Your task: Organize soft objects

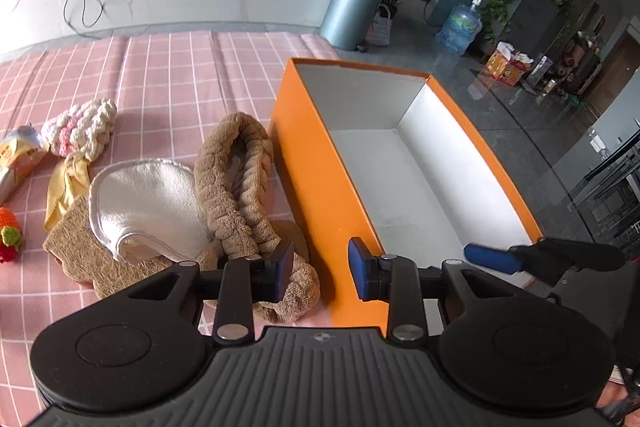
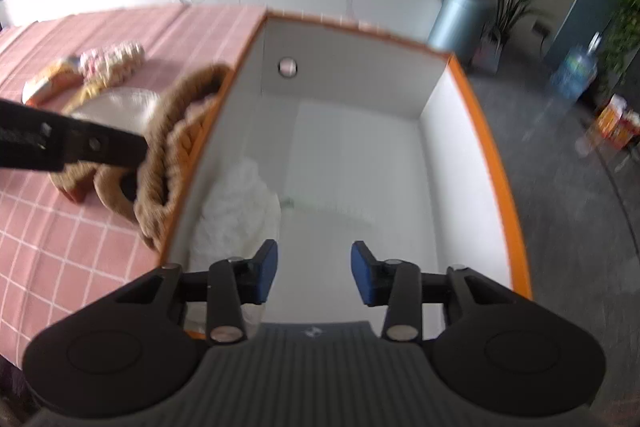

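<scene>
An orange box (image 1: 320,195) with a white inside stands on the pink checked cloth; it also shows in the right wrist view (image 2: 504,163). My left gripper (image 1: 320,269) is open and empty, over the box's near left wall beside a brown plush braided ring (image 1: 236,187). A white round cloth (image 1: 148,203) lies on a brown fibre pad (image 1: 80,259). My right gripper (image 2: 314,275) is open and empty above the box's near end. A white fluffy cloth (image 2: 240,211) lies inside the box at its left wall. The brown ring (image 2: 168,155) leans against the box outside.
A pink-and-white knitted piece (image 1: 80,131), a yellow cloth (image 1: 66,187), a snack packet (image 1: 18,159) and a red-orange knitted toy (image 1: 10,231) lie at the left. The right gripper's finger (image 1: 496,259) reaches over the box's near right corner. Floor drops off right of the box.
</scene>
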Demonstrator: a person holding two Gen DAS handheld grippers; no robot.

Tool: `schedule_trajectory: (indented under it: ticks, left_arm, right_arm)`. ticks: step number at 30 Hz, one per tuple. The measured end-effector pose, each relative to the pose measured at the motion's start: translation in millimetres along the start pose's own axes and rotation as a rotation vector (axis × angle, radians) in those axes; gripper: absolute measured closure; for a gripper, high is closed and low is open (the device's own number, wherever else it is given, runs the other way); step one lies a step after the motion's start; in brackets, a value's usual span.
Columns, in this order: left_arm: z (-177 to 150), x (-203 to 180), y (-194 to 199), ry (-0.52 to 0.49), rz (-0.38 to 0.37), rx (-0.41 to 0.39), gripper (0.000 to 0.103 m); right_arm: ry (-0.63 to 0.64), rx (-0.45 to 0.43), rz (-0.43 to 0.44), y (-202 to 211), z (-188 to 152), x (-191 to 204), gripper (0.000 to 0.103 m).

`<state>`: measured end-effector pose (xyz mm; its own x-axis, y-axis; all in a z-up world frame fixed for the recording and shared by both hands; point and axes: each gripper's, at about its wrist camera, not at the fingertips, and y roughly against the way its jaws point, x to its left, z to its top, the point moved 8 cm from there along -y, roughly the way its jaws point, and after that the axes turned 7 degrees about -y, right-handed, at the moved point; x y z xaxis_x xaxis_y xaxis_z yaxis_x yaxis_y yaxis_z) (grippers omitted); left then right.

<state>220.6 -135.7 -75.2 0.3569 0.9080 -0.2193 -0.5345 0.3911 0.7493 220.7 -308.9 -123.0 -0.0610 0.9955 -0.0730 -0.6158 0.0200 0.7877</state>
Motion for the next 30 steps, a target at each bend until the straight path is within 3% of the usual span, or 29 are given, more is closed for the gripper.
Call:
schedule_trajectory:
  ticks: [5,12,20,30]
  left_arm:
    - [-6.0,2.9,24.2,-0.038,-0.008,-0.063,0.066]
    - [-21.3,25.6,56.4,-0.064,0.036,-0.138,0.066]
    - [-46.0,67.7,73.9,-0.045,0.094,-0.191,0.066]
    - [-79.6,112.8,59.9,0.075,0.078,-0.138,0.066]
  right_arm:
    - [0.004,-0.179,-0.049,38.4,8.3,17.9,0.056]
    - [-0.016,-0.332,-0.003,68.1,8.7,64.3,0.056]
    - [-0.047,-0.32,0.037,56.5,-8.5,116.5,0.056]
    - [-0.051,-0.223,0.05,16.9,-31.1,148.7,0.056]
